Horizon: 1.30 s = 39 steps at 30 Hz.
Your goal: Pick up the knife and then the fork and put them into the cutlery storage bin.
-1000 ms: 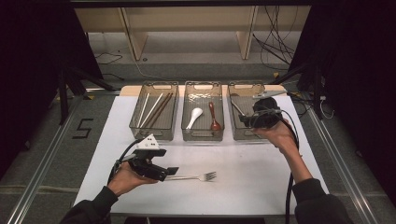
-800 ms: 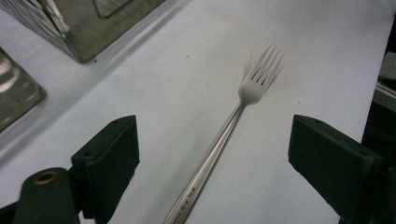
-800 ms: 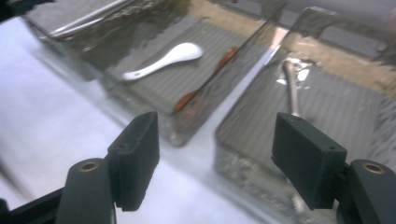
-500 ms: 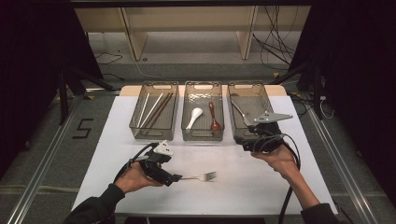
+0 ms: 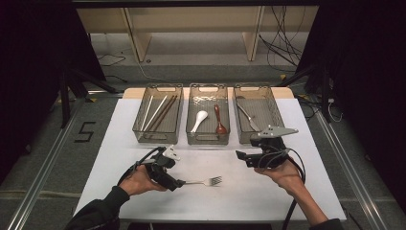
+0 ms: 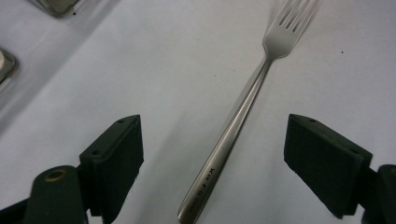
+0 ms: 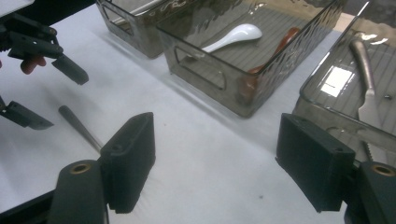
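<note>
Three see-through bins sit in a row along the far edge of the white table (image 5: 119,143). The left bin (image 5: 139,130) holds long sticks (image 5: 162,112). The middle bin (image 5: 207,139) holds a white spoon (image 5: 199,119) and a brown spoon (image 5: 219,121). The right bin (image 5: 276,111) holds a knife (image 5: 248,116). A number 5 (image 5: 85,131) is on the floor past the left edge.

In the left gripper view, the tips of the fork (image 6: 243,109) are blurred and cut off by the top edge, far ahead of the jaws. In the right gripper view, most of the fork handle (image 7: 79,127) is hidden behind the left-hand jaw. Beyond the right-hand jaw, the knife (image 7: 366,88) in the tray (image 7: 322,109) is partly hidden behind that jaw.
</note>
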Motion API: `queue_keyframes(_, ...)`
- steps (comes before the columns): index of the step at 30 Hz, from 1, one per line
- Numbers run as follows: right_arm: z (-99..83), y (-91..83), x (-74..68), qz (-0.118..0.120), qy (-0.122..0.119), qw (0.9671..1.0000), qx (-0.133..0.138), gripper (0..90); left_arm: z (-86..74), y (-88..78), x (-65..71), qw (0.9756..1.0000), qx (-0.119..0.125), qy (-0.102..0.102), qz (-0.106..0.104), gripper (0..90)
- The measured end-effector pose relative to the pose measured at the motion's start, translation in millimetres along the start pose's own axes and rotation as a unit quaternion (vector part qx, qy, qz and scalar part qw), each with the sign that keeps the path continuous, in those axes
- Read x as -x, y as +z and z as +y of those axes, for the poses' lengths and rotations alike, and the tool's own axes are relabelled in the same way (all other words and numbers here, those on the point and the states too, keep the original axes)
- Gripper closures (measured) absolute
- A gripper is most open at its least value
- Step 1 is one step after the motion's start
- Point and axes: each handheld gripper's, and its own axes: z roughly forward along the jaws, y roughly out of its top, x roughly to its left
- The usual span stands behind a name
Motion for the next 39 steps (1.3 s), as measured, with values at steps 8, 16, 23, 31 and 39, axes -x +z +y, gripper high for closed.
queue_keyframes(8, -3.4, -0.3, -6.0, 0.008, -0.002, 0.9999, -0.007, 28.5, 4.3, 2.9, 0.6, 0.9998, -0.021, 0.008, 0.002, 22.9)
queue_keyframes(16, -5.6, 0.0, -11.2, 0.011, -0.009, 0.9998, -0.013, 28.4, 8.6, 6.5, 2.9, 0.9989, -0.039, 0.024, -0.005, 32.1)
queue_keyframes(23, -6.3, 0.0, -12.6, 0.013, -0.010, 0.9998, -0.014, 28.4, 10.5, 12.9, 6.4, 0.9966, -0.069, 0.044, -0.011, 41.4)
queue_keyframes(31, -6.5, 1.2, -13.6, 0.013, -0.011, 0.9997, -0.017, 28.4, 12.3, 21.7, 7.4, 0.9944, -0.086, 0.060, -0.009, 52.6)
queue_keyframes(39, -6.7, 2.2, -13.8, 0.015, -0.012, 0.9996, -0.021, 28.4, 16.4, 28.1, 11.0, 0.9909, -0.109, 0.079, -0.009, 63.9)
